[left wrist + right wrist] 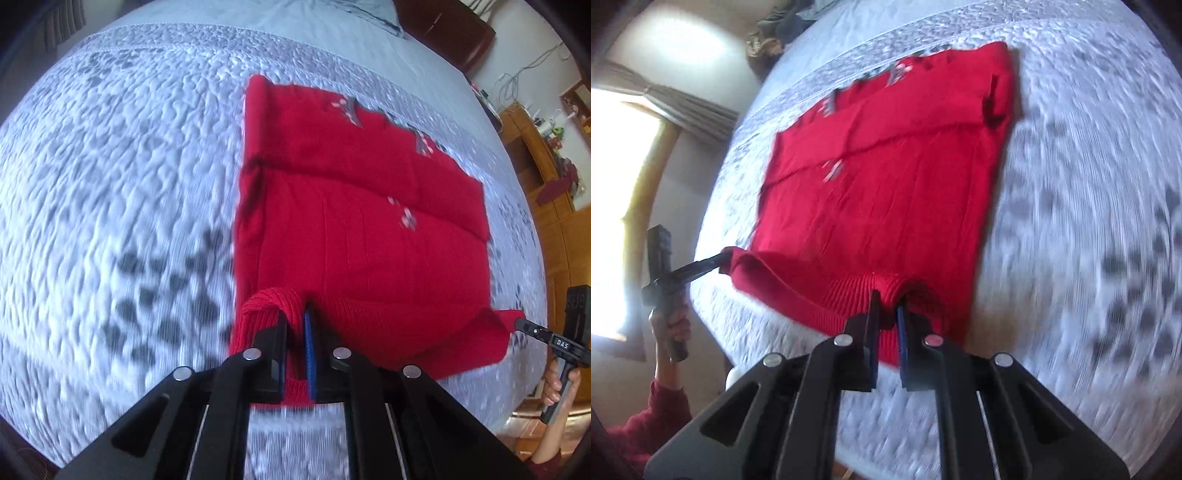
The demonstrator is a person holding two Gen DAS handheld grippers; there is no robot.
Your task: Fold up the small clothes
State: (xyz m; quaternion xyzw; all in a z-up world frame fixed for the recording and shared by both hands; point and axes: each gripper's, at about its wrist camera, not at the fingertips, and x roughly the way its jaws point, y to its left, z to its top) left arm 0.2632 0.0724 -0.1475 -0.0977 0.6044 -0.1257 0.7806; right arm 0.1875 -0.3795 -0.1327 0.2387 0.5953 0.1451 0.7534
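Note:
A red knit sweater [351, 221] with small grey and white motifs lies flat on the bed, its sleeves folded across the body. My left gripper [295, 317] is shut on the ribbed hem at the near left corner, and the knit bunches up between the pads. In the right wrist view the same sweater [886, 184] has its near right hem corner pinched in my right gripper [888, 306], also shut. Each gripper shows in the other's view: the right gripper [517, 324] at the hem's far corner, the left gripper [722, 260] likewise. The hem edge is lifted off the bed between them.
A grey and white quilted bedspread [110, 184] covers the bed around the sweater. A pillow [351, 11] lies at the head. Wooden furniture [535, 166] stands past the bed's right side, and a bright curtained window [628, 147] past its left. A person's hand [670, 325] holds each handle.

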